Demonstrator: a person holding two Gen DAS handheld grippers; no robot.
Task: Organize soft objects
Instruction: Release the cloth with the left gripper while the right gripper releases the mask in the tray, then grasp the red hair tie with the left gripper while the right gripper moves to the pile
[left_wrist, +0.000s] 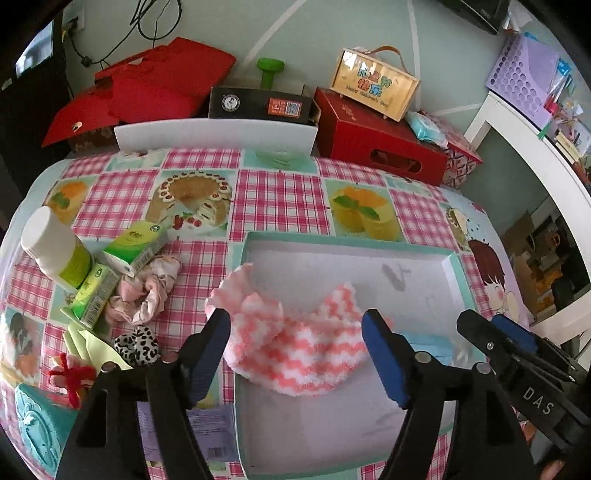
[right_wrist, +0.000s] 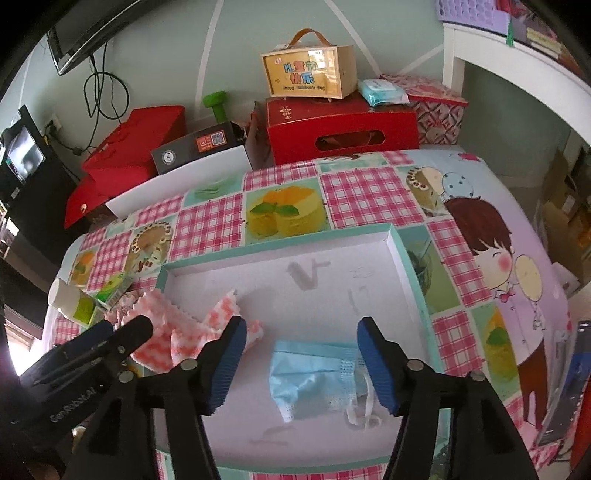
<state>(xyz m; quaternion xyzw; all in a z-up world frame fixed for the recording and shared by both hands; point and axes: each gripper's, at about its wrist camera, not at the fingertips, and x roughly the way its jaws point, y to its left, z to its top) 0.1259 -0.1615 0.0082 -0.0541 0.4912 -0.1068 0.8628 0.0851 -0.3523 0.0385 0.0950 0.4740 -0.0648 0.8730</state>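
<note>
We see the left gripper (left_wrist: 295, 354) with its blue-padded fingers (left_wrist: 384, 358) standing wide, nothing pressed between them; the fluffy pink-and-white striped sock (left_wrist: 291, 343) lies below the gap, draped over the left wall of the shallow teal-rimmed white cardboard tray (left_wrist: 351, 242), part inside and part hanging out. The right gripper (right_wrist: 301, 363) is spread wide as well, its fingers (right_wrist: 229, 363) apart from the crumpled light blue face mask (right_wrist: 314, 376) that rests on the tray floor near the tray's near edge. The tray sits on the worktop (left_wrist: 280, 199), which is covered in a pink gingham cloth with cake pictures. Toward the worktop's left edge we find a white-capped green bottle (left_wrist: 55, 247), two green cartons (left_wrist: 136, 247), a pale pink fabric scrunchie (left_wrist: 147, 291) and a leopard-print scrunchie (left_wrist: 138, 345). A red fuzzy item (left_wrist: 70, 373) at the near left corner may be a pipe-cleaner toy; the view there is too distorted to be sure
</note>
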